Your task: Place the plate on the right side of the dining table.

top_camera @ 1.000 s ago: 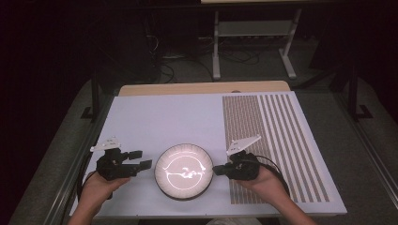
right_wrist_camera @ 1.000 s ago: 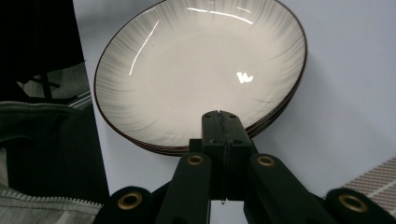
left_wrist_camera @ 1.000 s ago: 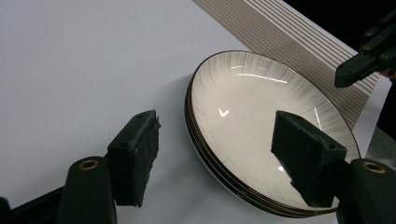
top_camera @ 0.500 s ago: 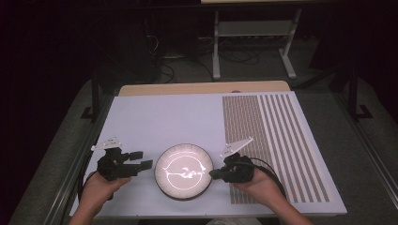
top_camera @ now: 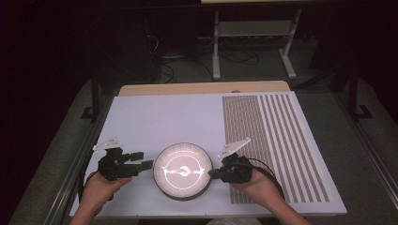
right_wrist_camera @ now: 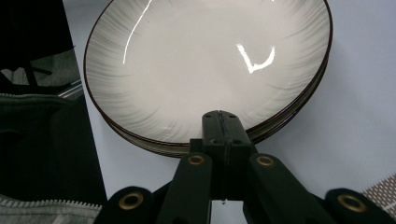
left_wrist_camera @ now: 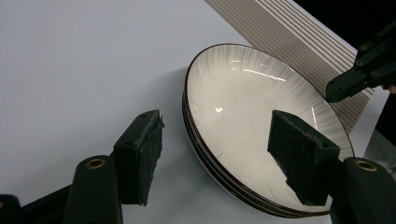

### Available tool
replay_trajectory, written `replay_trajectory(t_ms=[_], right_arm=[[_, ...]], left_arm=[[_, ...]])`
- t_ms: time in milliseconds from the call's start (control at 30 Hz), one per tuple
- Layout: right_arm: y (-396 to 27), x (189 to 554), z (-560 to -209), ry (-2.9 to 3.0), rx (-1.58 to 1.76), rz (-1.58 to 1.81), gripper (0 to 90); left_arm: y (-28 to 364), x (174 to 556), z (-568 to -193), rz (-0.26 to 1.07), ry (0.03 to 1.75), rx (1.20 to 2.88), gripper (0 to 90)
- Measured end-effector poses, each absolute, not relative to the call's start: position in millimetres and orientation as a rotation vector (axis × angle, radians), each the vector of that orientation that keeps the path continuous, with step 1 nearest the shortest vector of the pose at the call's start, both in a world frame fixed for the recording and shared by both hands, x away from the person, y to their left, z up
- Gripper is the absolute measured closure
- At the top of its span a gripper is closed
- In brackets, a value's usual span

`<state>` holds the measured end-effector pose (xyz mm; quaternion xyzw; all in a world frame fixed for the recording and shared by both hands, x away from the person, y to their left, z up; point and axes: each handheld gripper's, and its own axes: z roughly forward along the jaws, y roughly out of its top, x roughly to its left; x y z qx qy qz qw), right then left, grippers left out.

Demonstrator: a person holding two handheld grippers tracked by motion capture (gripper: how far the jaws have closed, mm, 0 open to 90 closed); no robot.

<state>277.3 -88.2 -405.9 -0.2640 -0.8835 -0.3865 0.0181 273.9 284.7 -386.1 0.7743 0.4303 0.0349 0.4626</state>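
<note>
Near the front edge of the white counter (top_camera: 164,117), midway between the two hands: a short stack of round cream ceramic plates with thin dark-brown rims and fine ribbing (top_camera: 183,171). Lies flat and level, well clear of the brown-and-white striped panel (top_camera: 267,131) on the counter's right side.

At the stack's left side, the left tool (top_camera: 143,160), held low and pointed inward by the left hand (top_camera: 101,187). Stands wide, jaws just now closing a little. Seen along its own jaws (left_wrist_camera: 217,154): one black foam pad (left_wrist_camera: 149,154) outside the stack over bare counter, the other above the top plate's bowl, with the rim (left_wrist_camera: 261,116) between them and neither pad pressing on it. Looks placed that way so as to pinch the rim from both faces once shut.

At the stack's right side, the right tool (top_camera: 213,174), gripped by the right hand (top_camera: 260,187). Fully shut on nothing, its joined tips (right_wrist_camera: 220,121) resting at or just over the edge of the top plate (right_wrist_camera: 205,60); cannot tell whether touching. Probably set there as a stop, to keep the stack from sliding away while the opposite side is grasped.
</note>
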Motion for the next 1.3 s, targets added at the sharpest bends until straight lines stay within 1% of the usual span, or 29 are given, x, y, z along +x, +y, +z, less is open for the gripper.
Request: replay_trajectory(t_ms=[167,500,800,1300], right_arm=[[-87,278,-407,-2.743,-0.825,-1.203,90.0],[-84,279,-408,-2.739,-0.831,-1.210,90.0],[-73,281,-411,-2.757,-0.819,-1.196,90.0],[-68,281,-413,-2.760,-0.818,-1.201,90.0]], left_arm=[[284,274,-386,0.088,1.092,1.911,35.3],[283,274,-385,0.100,1.096,1.917,36.5],[284,273,-384,0.110,1.119,1.913,37.9],[280,273,-386,0.099,1.203,1.943,47.6]])
